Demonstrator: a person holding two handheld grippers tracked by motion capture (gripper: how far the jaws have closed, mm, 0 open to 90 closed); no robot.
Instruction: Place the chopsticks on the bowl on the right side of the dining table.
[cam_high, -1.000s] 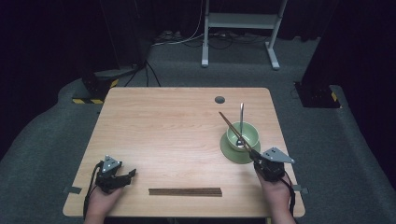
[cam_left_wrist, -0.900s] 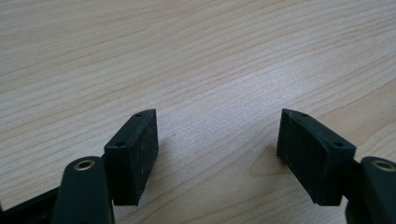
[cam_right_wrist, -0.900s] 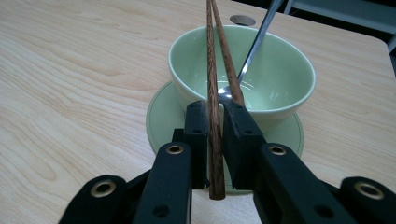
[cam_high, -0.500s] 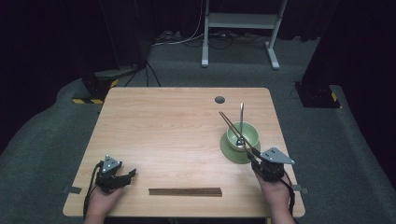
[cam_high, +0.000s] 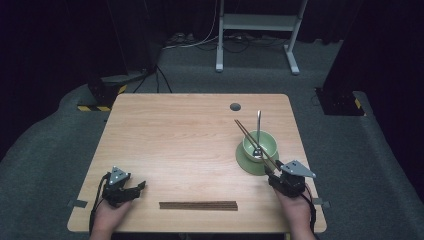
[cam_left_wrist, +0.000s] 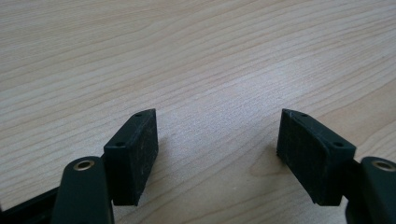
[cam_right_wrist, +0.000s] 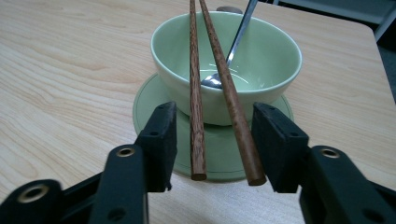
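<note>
**A:** ok so where's the right gripper (cam_right_wrist: 212, 144) at? Jaws look spread, one on each side of the chopsticks (cam_right_wrist: 217, 93), and I can't see either pad actually pressing the wood. Nothing clamped, I'd say.

**B:** yeah same read. The near ends of the two sticks sit between the jaws, just above the saucer (cam_right_wrist: 144, 105) edge, and the sticks lie across the rim of the green bowl (cam_right_wrist: 261, 51) and stick out past its far side. So my guess is it's the grab step, lined up but not pinched.

**A:** next move then?

**B:** probably close on both sticks together. They splay a bit toward the jaws, so the squeeze should draw them together or one could roll off the rim. Then a level lift so the bowl doesn't get dragged.

**A:** left gripper (cam_left_wrist: 217, 140)?

**B:** wide open, holding nothing, low over bare table (cam_left_wrist: 196, 56) at the near left corner.

**A:** count?

**B:** one bowl, one saucer under it, one metal spoon (cam_right_wrist: 233, 46) leaning inside the bowl. Two chopsticks on the bowl, plus another bundle of chopsticks (cam_high: 198, 205) flat near the front edge; can't tell how many are in it. Two grippers.
</note>
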